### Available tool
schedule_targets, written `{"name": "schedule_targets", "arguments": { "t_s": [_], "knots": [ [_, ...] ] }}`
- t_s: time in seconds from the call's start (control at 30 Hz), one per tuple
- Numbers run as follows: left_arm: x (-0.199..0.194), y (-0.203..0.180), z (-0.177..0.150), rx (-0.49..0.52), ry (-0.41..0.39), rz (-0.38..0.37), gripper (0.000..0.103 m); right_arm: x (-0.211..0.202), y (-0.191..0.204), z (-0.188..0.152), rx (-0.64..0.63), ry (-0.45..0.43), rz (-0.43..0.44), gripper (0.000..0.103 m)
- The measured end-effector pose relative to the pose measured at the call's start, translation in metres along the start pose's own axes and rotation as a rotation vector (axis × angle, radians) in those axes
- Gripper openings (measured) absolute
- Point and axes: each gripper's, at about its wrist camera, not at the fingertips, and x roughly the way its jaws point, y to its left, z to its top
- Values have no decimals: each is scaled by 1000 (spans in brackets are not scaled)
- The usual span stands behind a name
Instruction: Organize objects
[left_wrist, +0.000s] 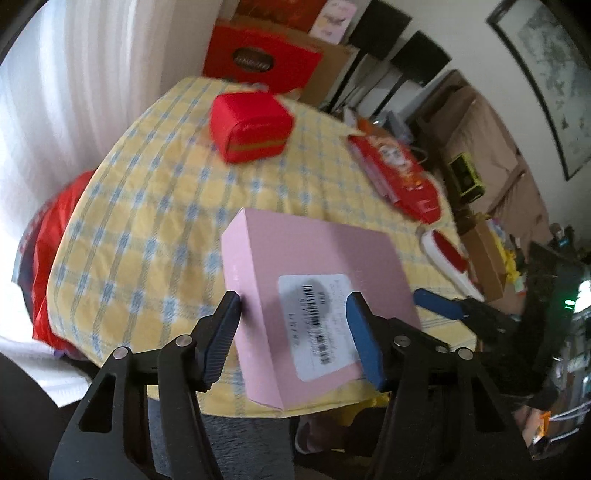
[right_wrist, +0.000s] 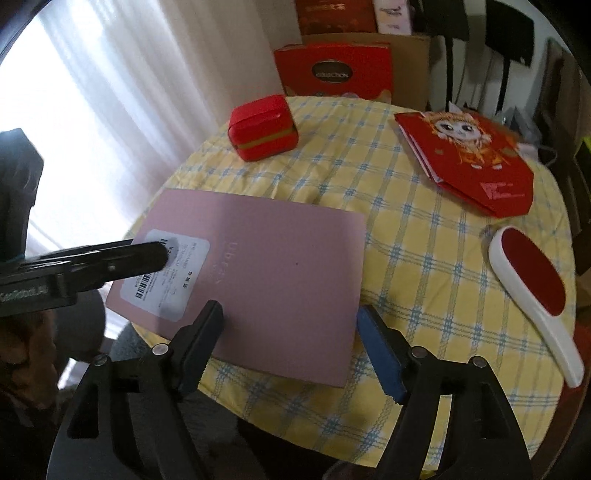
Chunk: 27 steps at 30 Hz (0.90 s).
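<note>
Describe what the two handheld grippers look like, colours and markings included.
Both are black plastic tools with slotted, triangular linkage arms joined by round silver pins. On the left gripper and the right gripper, one finger has a black ribbed pad and the other a blue pad. The left gripper's body carries white lettering, too blurred to read.

Both cameras sit just behind their own fingers and look steeply down across the round yellow-checked table (right_wrist: 436, 236). The left wrist view looks from the near left edge toward the far right, close over the pink box (left_wrist: 314, 295). The right wrist view stands a little farther right, facing the far wall. Both share the pink box and the small red box (right_wrist: 262, 127).
</note>
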Motion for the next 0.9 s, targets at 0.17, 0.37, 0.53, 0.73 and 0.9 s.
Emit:
{"name": "schedule_targets", "arguments": {
  "t_s": [0.17, 0.37, 0.53, 0.73, 0.9],
  "knots": [
    [-12, -30, 9, 62, -52, 6, 55, -5, -11, 1, 27, -29, -17, 77],
    [-20, -60, 18, 105, -108, -2, 55, -15, -32, 1, 94, -60, 101, 75],
    [-29, -94, 18, 198, -156, 12, 55, -19, -53, 1, 151, -103, 266, 77],
    [-34, -135, 0, 362, -240, 67, 57, -40, -71, 0, 77, -182, 184, 76],
    [-33, -151, -2, 399, -277, 89, 57, -59, -65, -5, -34, -193, 122, 83]
  ]
}}
